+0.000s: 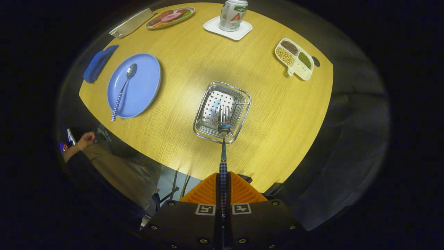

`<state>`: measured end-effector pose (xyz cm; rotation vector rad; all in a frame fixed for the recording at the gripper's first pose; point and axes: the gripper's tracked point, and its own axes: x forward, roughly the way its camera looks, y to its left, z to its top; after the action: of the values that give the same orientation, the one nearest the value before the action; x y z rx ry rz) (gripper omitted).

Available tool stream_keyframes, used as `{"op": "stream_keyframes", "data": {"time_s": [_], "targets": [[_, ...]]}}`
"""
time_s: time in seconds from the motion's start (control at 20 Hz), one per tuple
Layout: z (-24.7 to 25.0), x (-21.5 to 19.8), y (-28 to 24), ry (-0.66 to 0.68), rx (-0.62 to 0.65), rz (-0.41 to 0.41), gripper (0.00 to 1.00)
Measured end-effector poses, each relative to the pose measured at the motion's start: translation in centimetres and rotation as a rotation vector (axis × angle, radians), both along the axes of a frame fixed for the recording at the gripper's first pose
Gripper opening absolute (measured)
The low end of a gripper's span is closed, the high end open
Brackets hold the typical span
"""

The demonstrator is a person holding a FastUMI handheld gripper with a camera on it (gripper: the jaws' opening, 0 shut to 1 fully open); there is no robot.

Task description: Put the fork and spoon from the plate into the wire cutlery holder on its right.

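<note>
Across the round wooden table [194,52], seen from high above, the things lie spread out. Largest is the blue plate [142,86], at about ten o'clock from the wire cutlery holder [204,129], which sits near the table's middle and well apart from the plate. The gripper [223,187] hangs above the table's near edge, at six o'clock from the holder; its orange fingers [206,192] are pressed together on the checked handle of the fork [223,139], which points straight ahead with its tines over the holder's perforated floor. A blue cloth [97,64] lies just beside the plate at its ten o'clock. At one o'clock from the holder stands a can [233,14] on a white coaster [242,33]; at two o'clock, a white divided dish [307,71] of beans and seeds. A dish of sliced food [170,17] lies at eleven o'clock. The spoon [123,91] lies on the plate, bowl away, its checked handle overhanging the near rim. A person's hand [86,140] rests off the table at eight o'clock.
</note>
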<state>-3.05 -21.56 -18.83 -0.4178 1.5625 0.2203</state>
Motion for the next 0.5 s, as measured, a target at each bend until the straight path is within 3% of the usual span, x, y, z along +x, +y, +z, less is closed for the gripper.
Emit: {"op": "stream_keyframes", "data": {"time_s": [0.5], "targets": [[-2.7,4.0,0.1,0.099,-0.026,-0.026,0.03]]}}
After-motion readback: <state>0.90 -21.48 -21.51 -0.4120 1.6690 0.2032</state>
